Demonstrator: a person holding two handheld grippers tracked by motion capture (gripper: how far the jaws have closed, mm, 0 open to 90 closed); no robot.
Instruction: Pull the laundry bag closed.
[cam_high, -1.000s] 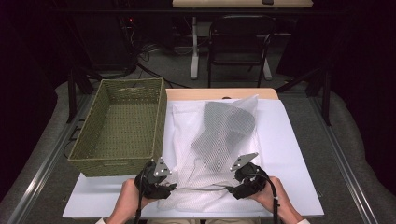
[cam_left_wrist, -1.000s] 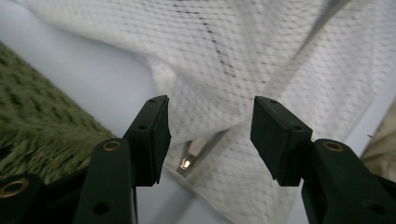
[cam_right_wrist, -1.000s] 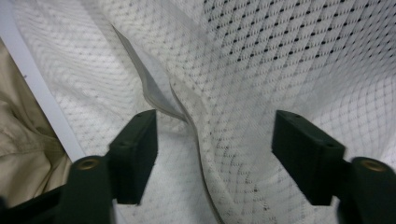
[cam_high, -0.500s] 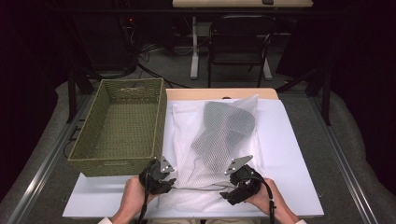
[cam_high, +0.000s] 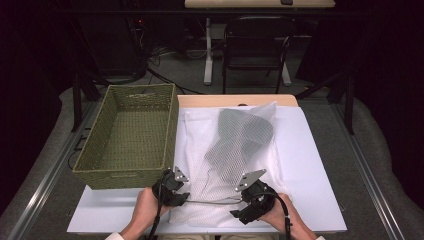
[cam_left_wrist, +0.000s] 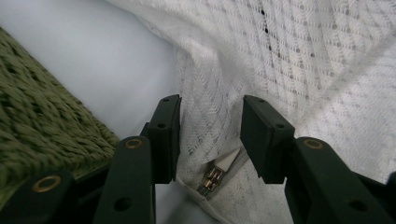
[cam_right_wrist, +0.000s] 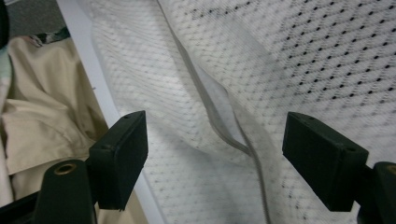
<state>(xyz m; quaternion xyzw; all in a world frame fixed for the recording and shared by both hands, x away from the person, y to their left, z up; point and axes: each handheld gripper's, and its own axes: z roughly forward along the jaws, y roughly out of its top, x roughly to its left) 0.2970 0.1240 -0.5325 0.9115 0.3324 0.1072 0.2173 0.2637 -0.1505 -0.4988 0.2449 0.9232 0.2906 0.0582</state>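
White mesh laundry bag (cam_high: 235, 165) lay on the counter (cam_high: 320, 170) — left tongs (cam_left_wrist: 210, 135) had been closing around its zipper corner, pads not yet pressing; right tongs (cam_right_wrist: 215, 154) gaped wide, empty.

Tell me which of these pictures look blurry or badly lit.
High view: table bright, room behind nearly black. Left gripper view: basket smeared soft at the edge, mesh bag fairly sharp. Right gripper view: bag mesh soft up close, fingers dark and featureless.
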